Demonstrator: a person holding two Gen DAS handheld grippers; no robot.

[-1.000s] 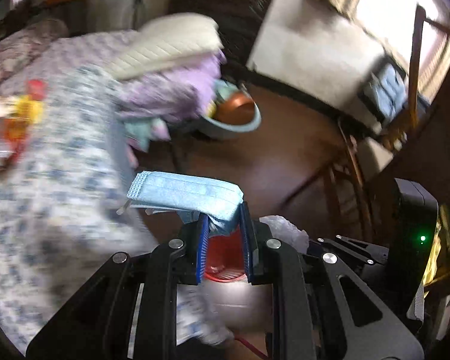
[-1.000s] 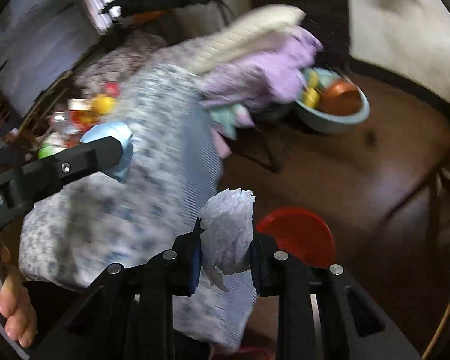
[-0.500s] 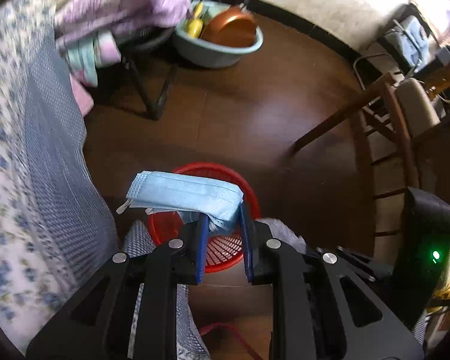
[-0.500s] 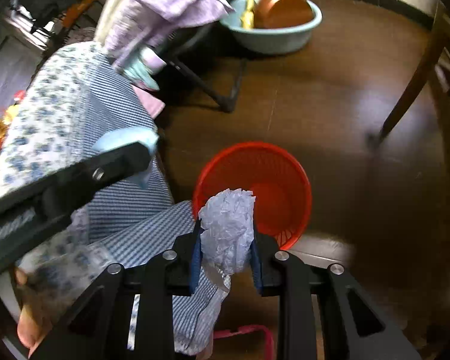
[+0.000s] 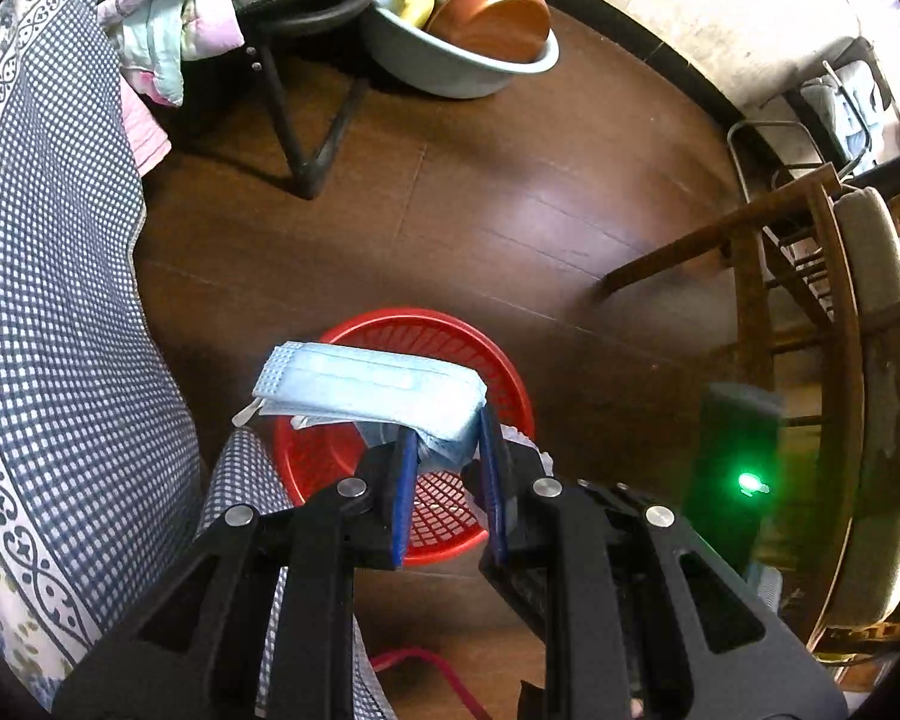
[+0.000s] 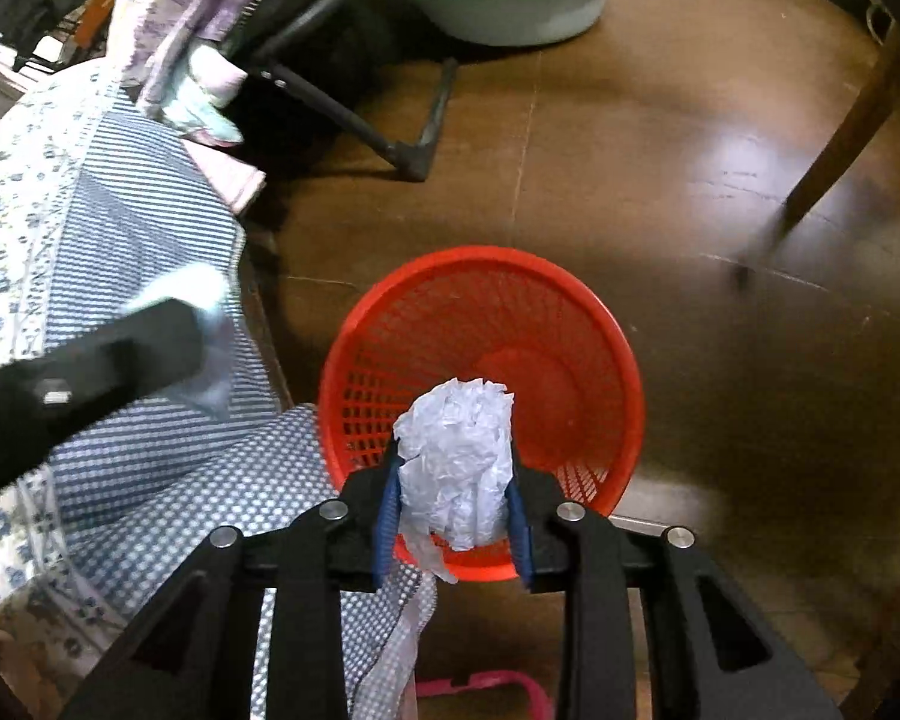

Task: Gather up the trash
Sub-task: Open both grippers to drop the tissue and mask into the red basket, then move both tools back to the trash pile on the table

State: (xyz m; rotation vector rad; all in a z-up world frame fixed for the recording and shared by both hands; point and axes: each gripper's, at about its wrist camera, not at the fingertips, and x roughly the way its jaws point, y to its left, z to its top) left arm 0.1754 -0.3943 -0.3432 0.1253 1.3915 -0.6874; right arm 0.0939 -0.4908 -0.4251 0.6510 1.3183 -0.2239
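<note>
- I have both pieces of trash over the red basket (image 6: 480, 372), which stands on the brown floor in the lower middle of both wrist views; its mesh bottom looks empty from here, so I judge nothing has been dropped in yet.
- My left gripper (image 5: 447, 456) is clenched on a folded blue face mask (image 5: 369, 387). The blue pads pinch one end of it, and the rest sticks out toward the left of the frame, above the basket's near rim.
- My right gripper (image 6: 456, 492) has a crumpled white plastic wad (image 6: 459, 462) between its pads. The jaws are opening at this moment, yet the wad sits wedged between the two pads and has not dropped; a thin tail of it hangs down at the lower middle of the frame.
- In the right wrist view the wad lies over the basket's near edge, not its centre. I judge the release could clip the rim or land on the checked bedcover (image 6: 150, 456) that touches the basket on its left side.
- What is left, as I read it: finish letting go of the wad, then open the left jaws to drop the mask.
- Whether more trash waits elsewhere I cannot tell; the floor around the basket, up to the pale blue basin (image 5: 462, 69) at the top of the frame, shows no obvious litter.
</note>
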